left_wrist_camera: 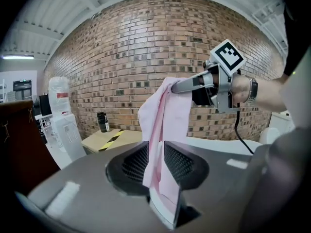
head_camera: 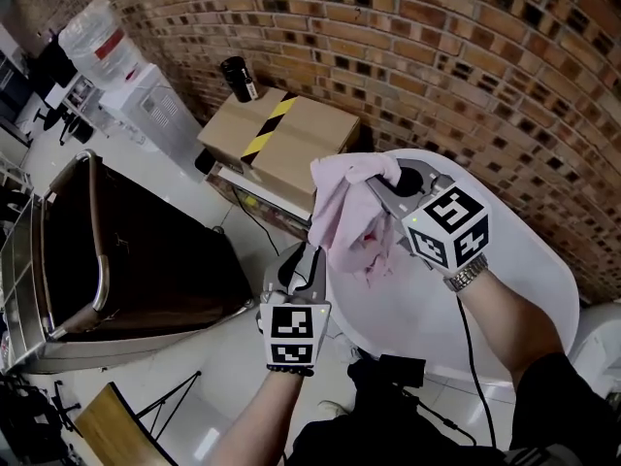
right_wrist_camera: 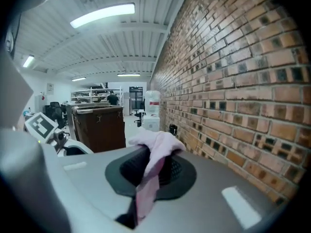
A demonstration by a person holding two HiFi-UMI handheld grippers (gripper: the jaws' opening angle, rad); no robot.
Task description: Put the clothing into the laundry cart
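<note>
Left hand-held gripper [head_camera: 309, 257] and right hand-held gripper [head_camera: 375, 181] each pinched the garment [head_camera: 340, 219]; the bottle [head_camera: 238, 79] at eleven o'clock had an illegible label.

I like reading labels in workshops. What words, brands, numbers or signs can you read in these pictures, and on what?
No text can be read anywhere.
Water bottle: red label, too blurred to read.
Black bottle: pale label, too small to read.
Cardboard box: yellow and black striped tape, no words.
Cube: black and white square markers, no letters.
</note>
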